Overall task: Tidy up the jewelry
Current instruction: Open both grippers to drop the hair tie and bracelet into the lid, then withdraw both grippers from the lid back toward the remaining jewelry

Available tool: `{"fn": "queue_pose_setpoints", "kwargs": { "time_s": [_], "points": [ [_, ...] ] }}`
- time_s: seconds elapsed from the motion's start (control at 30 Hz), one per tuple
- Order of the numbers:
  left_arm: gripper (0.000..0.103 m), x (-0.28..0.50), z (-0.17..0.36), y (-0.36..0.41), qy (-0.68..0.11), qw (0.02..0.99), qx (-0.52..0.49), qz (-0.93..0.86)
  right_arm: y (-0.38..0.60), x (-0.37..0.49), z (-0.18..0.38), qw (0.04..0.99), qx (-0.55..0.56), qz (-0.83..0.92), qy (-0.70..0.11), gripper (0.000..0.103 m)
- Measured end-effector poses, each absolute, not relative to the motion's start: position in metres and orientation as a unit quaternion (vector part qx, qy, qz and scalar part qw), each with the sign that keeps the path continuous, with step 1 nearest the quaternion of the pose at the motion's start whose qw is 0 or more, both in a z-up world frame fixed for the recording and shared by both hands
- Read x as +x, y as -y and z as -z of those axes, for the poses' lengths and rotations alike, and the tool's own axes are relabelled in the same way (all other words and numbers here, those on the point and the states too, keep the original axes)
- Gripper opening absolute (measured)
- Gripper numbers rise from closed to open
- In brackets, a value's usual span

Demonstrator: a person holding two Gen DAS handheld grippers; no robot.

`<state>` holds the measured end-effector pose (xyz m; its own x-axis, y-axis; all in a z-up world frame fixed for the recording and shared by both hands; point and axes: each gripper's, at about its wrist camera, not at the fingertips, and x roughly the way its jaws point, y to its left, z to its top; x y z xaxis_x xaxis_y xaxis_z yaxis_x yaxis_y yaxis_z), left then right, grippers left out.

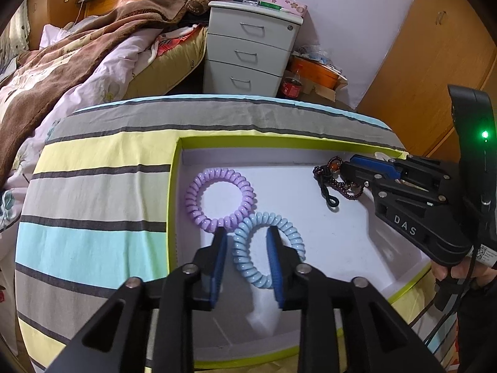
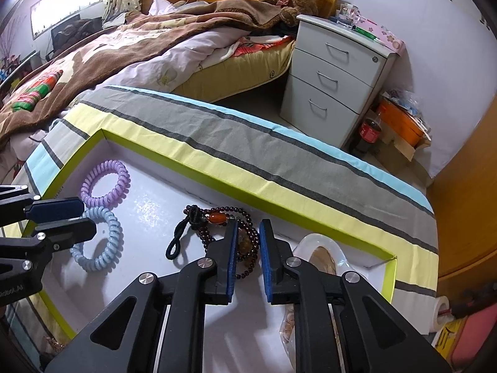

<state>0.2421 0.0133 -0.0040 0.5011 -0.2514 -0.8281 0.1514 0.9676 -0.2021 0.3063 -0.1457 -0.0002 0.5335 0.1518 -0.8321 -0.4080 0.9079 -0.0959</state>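
A shallow white tray with a lime-green rim (image 1: 174,186) (image 2: 217,183) lies on a striped cloth. In it lie a purple coil band (image 1: 217,199) (image 2: 105,183), a light-blue coil band (image 1: 248,264) (image 2: 102,245) touching it, and a dark red bead bracelet with an orange bead and black cord loop (image 1: 335,183) (image 2: 217,220). My left gripper (image 1: 247,242) (image 2: 88,216) is open, its fingers straddling the blue band's left side. My right gripper (image 2: 248,233) (image 1: 348,163) is open over the bead bracelet. A clear bangle (image 2: 320,248) lies under its right finger.
The striped cloth (image 1: 102,186) covers a raised surface beside a bed with brown blanket (image 2: 108,46). A white drawer cabinet (image 1: 248,52) (image 2: 335,84), a cola bottle (image 2: 369,132) and an orange bin (image 2: 400,124) stand behind. A tape roll (image 2: 441,310) sits at right.
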Motion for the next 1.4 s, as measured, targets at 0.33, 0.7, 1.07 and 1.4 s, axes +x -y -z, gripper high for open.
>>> {"fn": "queue_pose_setpoints", "kwargs": {
  "time_s": [0.33,0.7,1.07,1.4],
  "points": [
    [0.052,0.236,-0.002,-0.012,-0.482,0.867,-0.053,0.117,0.15,0.296,-0.011,0.871,-0.121,-0.17,-0.444,0.04],
    [0.058,0.21,-0.022,-0.011,-0.459,0.881,-0.045,0.109,0.156,0.263,-0.038,0.888,-0.093,-0.177,-0.413,0.041],
    [0.059,0.165,-0.055,-0.007,-0.424,0.899,-0.032,0.107,0.168,0.215,-0.069,0.906,-0.064,-0.175,-0.38,0.041],
    [0.061,0.12,-0.073,-0.008,-0.398,0.912,-0.032,0.095,0.183,0.158,-0.09,0.922,-0.035,-0.165,-0.349,0.041]
  ]
}}
